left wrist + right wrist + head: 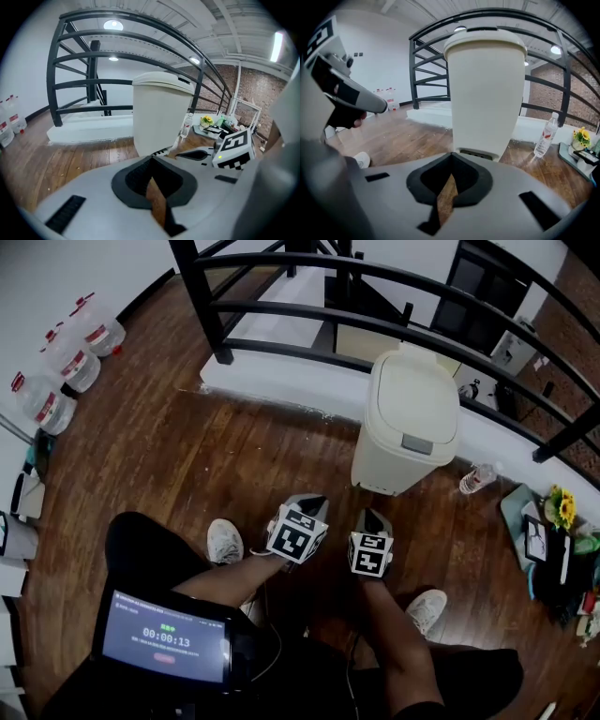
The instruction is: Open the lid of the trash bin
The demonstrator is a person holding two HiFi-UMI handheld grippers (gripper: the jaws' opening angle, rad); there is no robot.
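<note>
Bin: the cream trash bin (403, 442) stands upright at the far edge of the wooden floor (234, 456), close to the white ledge (272, 376) under the black railing (375, 329).
Lid: the lid (417, 395) lies flat and closed, with a grey tab (417, 443) at its front edge, facing the person.
Left gripper: the left gripper (302, 517) hovers over the floor short of the bin, its jaws drawn together with only a thin slit between them, and holds nothing.
Right gripper: the right gripper (370, 542), just beside the left, is likewise closed and empty, aimed at the bin's front.
Handling: likely light, stiff, smooth plastic; the tall body may slide or tip if pushed sideways.
Hold: the grey tab looks like the release, so press straight down there, or lift under the lid's front lip.
Nearby: a water bottle (476, 477) lies on the floor beside the bin.
</note>
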